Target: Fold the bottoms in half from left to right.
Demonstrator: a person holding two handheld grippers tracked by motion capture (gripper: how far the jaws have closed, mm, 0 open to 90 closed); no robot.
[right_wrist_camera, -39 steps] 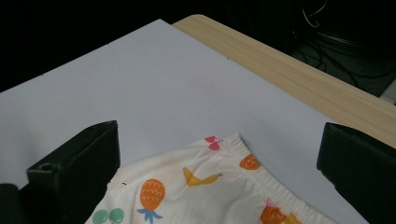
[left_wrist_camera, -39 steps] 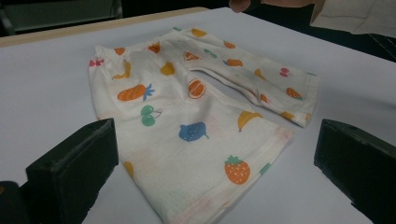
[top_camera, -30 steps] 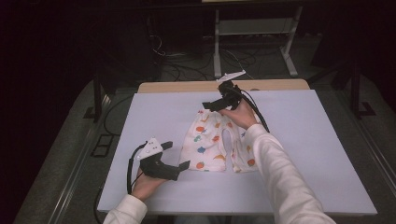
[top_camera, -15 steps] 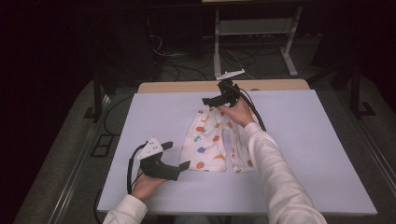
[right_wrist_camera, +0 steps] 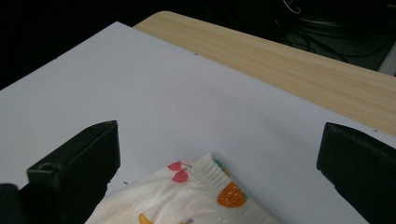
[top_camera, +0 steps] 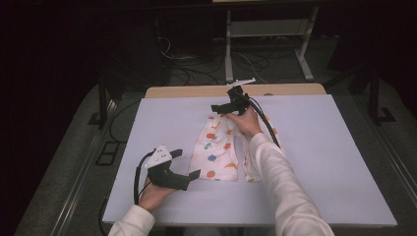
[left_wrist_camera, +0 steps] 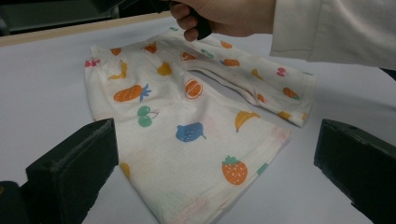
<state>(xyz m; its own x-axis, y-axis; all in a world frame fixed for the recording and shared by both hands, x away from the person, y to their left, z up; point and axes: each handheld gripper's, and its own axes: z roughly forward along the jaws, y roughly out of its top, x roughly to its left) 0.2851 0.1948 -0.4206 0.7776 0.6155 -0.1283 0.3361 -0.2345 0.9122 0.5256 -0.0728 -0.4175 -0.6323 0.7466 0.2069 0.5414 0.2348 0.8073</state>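
White shorts (top_camera: 219, 150) flat | right claw (top_camera: 222, 107) gaping at waistband edge

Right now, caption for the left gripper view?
Open left hand-held gripper faces fruit-print shorts lying flat on the white table.

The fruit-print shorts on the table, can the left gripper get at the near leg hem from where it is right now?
Probably yes. The left gripper sits open just beside the fruit-print shorts, its jaws pointing at the near hem, with only bare white table between. The right gripper is at the far waistband, out of the way.
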